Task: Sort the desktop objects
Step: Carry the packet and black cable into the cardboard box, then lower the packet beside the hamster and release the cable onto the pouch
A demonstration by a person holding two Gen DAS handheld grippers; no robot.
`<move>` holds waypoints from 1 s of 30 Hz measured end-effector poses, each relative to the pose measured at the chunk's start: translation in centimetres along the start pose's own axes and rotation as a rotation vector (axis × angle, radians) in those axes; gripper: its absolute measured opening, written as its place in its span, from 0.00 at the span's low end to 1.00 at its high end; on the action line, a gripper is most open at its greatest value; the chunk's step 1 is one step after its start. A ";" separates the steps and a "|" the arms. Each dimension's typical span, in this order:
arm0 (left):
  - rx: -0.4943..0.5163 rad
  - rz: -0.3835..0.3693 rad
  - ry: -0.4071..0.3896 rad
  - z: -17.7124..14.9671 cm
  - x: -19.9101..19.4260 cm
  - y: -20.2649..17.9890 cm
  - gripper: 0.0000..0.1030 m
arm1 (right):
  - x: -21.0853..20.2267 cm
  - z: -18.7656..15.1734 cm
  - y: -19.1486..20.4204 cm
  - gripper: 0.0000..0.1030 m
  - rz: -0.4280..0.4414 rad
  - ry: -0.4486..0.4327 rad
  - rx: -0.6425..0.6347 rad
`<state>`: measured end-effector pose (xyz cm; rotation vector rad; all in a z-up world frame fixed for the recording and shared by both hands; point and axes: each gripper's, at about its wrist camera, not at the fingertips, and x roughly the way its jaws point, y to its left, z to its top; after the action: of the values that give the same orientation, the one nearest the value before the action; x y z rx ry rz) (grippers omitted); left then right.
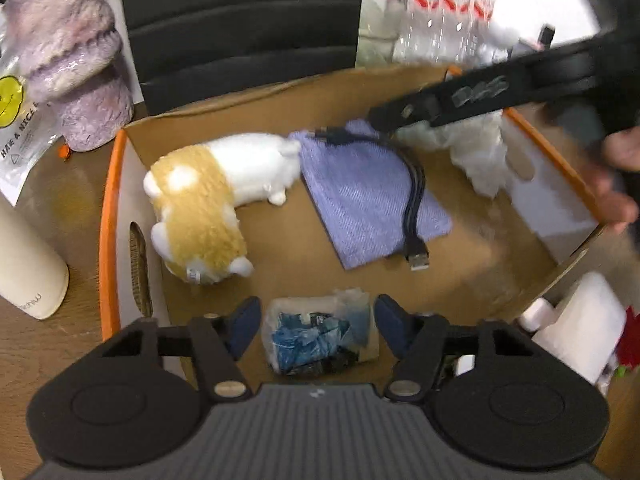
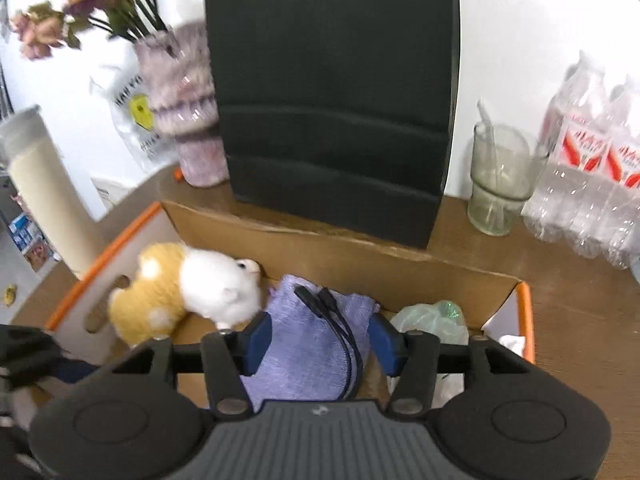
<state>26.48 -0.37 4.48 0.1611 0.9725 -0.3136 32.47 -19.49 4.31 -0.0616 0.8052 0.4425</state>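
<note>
An open cardboard box [image 1: 110,220] with orange edges holds the sorted items. Inside lie a tan-and-white plush toy [image 1: 200,208], a purple cloth [image 1: 368,200] with a black USB cable [image 1: 414,196] on it, and crumpled white plastic [image 1: 480,156]. My left gripper [image 1: 318,328] is open above the box's near end, and a clear bag with blue contents [image 1: 320,340] lies between its jaws, not pinched. My right gripper [image 2: 322,344] is open over the purple cloth [image 2: 312,360] and cable [image 2: 344,332]. It also reaches in from the upper right of the left wrist view.
A purple fuzzy vase [image 1: 76,80], a cream bottle [image 1: 24,264] and a printed plastic bag stand left of the box. A black chair back [image 2: 332,100] rises behind it. A glass [image 2: 500,184] and packed water bottles [image 2: 592,184] sit to the right.
</note>
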 end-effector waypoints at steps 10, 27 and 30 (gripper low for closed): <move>-0.157 -0.086 0.084 1.1 0.9 1.2 0.24 | -2.4 -1.5 -1.2 0.57 0.035 -0.003 0.056; -0.203 -0.066 -0.074 3.4 -2.3 1.6 0.03 | -6.4 -5.2 -1.9 0.58 0.070 -0.072 0.115; -0.242 -0.080 -0.099 5.5 -2.5 2.3 0.03 | -6.8 -5.0 -1.9 0.59 0.079 -0.086 0.120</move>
<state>30.23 0.73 9.65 -0.1134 0.9119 -0.2723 25.70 -24.76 5.49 0.1000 0.7493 0.4675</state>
